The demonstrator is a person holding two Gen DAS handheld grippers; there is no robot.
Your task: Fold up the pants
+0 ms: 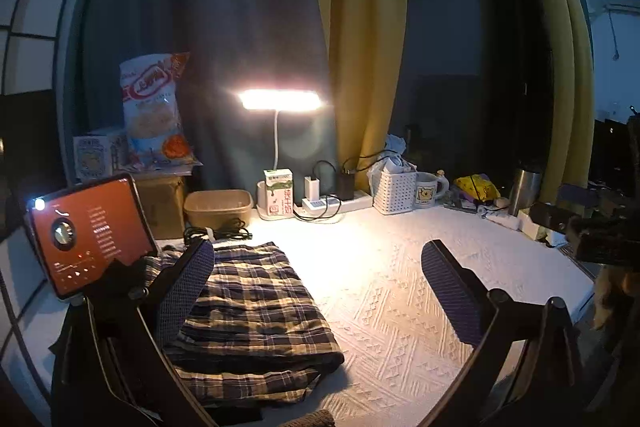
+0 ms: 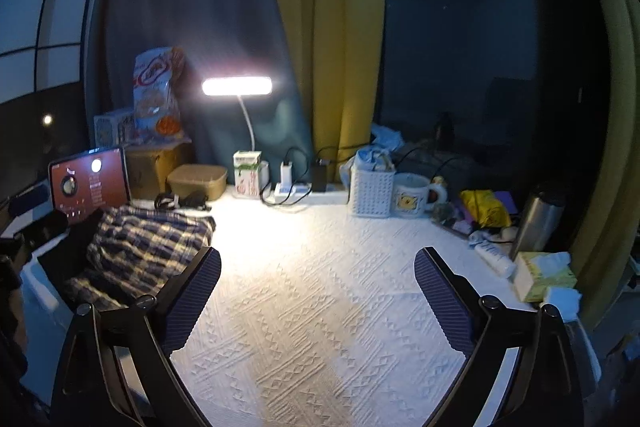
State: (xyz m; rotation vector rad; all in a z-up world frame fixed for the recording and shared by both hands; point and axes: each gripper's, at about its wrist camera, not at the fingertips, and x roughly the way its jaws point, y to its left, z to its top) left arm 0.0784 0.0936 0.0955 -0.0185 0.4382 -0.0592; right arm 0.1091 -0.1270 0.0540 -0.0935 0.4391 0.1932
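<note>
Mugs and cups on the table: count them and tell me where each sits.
1: a white ceramic mug with a yellow cartoon print, beside the white slotted plastic basket along the table's back edge. Others may hide in the dark clutter.

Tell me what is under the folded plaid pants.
The plaid pants lie on the white textured table cover, with dark fabric showing below their near edge. Whatever else lies beneath them is hidden.

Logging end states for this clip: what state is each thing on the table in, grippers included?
Plaid pants: folded, lying flat, touched by neither gripper.
Left gripper: open, empty.
Right gripper: open, empty, over bare cloth.
Desk lamp: on.
Tablet: screen lit, propped up.
Mug: upright.
Steel flask: upright.
Power strip: chargers plugged in.
</note>
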